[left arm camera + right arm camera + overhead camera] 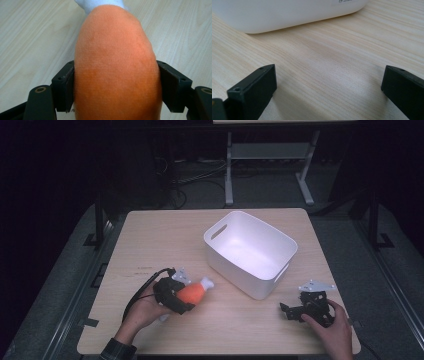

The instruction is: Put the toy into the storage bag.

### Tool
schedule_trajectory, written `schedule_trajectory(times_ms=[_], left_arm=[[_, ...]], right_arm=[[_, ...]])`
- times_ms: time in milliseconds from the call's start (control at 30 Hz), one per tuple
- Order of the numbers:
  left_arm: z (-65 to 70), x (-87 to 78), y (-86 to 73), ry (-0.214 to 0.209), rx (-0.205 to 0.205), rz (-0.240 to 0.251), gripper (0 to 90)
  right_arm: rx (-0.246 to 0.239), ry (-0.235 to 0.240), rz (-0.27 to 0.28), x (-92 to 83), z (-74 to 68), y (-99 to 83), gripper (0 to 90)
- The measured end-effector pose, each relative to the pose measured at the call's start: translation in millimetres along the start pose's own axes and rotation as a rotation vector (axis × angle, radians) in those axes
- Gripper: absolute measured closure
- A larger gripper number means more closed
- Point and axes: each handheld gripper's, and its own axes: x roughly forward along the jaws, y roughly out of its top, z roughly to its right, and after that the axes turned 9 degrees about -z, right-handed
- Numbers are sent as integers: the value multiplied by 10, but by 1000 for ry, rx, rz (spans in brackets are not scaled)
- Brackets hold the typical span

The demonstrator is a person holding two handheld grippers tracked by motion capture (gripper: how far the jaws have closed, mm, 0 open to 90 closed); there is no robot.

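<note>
Mostly hidden: orange plush toy point(116, 67) between left tool point(117, 86) jaws (white tip cropped)

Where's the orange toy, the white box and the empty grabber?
orange toy point(191, 293), high view, its plush middle.
white bin point(272, 288), high view, near wall.
right hand-held gripper point(287, 311), high view, between its open tips.

Lab or test room, dim, single pale wood worktop point(150, 245) lit from above, grey carpeted floor point(50, 285), loose cables point(195, 175) on the floor behind, white metal table legs point(229, 170) beyond, black frame posts point(372, 215) at the sides.
</note>
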Motion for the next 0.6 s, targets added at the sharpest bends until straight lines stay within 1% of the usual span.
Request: schedule_trajectory(times_ms=[133,167,200,267,367,467,567,600], left_arm=[[-14,-36,-6,1,3,1,254],[-15,-45,-9,3,3,5,254],[-20,-63,-16,-4,0,21,254],[-25,-79,-20,-7,0,23,254],[-29,-97,-20,-3,1,18,254],[-49,-150,-8,7,7,21,254],[-55,-175,3,6,4,25,254],[-62,-193,9,5,10,22,254]], right_arm=[[0,0,0,0,0,0,0],[0,0,0,0,0,0,0],[0,0,0,0,0,0,0],[0,0,0,0,0,0,0],[0,0,0,0,0,0,0],[0,0,0,0,0,0,0],[0,0,0,0,0,0,0],[0,0,0,0,0,0,0]])
